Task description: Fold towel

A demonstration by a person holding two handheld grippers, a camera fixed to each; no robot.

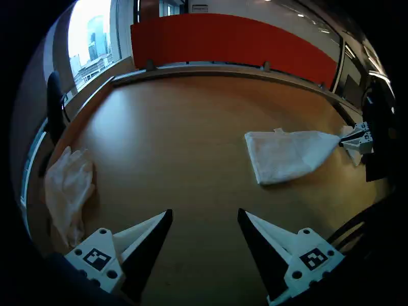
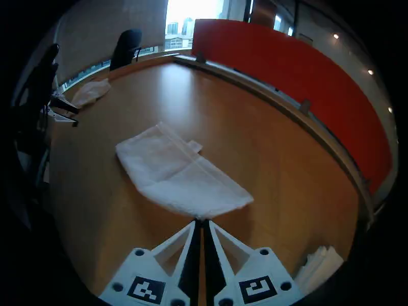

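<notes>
The white towel (image 2: 178, 176) is spread on the wooden desk (image 2: 265, 153), its near edge pinched by the clenched jaws of the right gripper (image 2: 202, 223). The left gripper (image 1: 204, 211) is held over the desk, jaws released, well apart from the towel.

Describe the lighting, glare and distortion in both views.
Left gripper view: the window is largely blown out, daylight leaves a pale sheen on the wooden table, and the fisheye bows the red partition. Right gripper view: the window is also overexposed, and the white towel looks sharp, with a soft shadow under its near edge.
</notes>
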